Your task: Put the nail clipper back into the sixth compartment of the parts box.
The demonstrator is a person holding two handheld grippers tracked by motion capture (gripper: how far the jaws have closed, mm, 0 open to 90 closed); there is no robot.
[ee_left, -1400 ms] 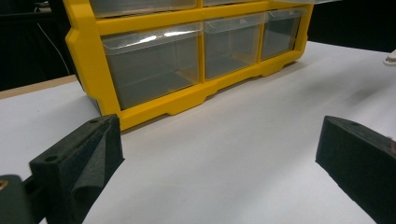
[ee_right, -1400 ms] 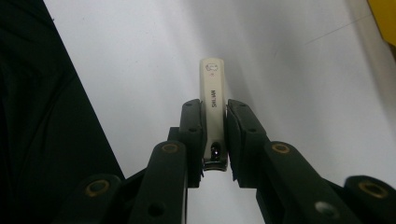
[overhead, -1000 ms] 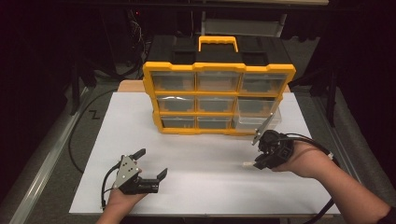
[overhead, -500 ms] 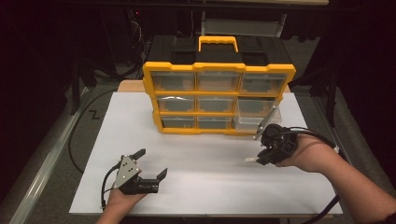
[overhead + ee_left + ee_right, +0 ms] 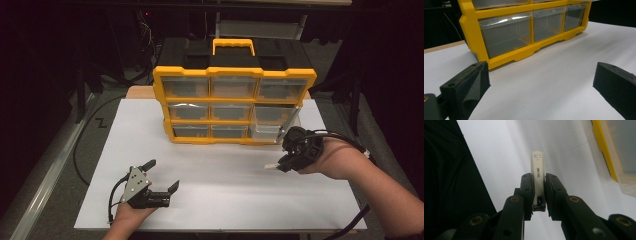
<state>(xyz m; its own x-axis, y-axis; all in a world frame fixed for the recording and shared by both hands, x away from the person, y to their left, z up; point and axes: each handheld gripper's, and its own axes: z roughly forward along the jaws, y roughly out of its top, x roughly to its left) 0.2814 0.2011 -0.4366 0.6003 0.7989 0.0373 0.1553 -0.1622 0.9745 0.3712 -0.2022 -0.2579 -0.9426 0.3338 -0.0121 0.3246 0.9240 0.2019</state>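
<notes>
Right gripper view: right claw [image 5: 539, 192] gripping slim white nail clipper [image 5: 537, 173], holding it above white table [image 5: 225, 185], near yellow plastic drawer organizer [image 5: 235, 107]. Left claw [image 5: 162, 175] resting wide open, holding nothing.

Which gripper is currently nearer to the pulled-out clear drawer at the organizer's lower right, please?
Right. The right gripper, holding a nail clipper, is just in front of the clear drawer; the left gripper sits open far off at the near-left.
</notes>
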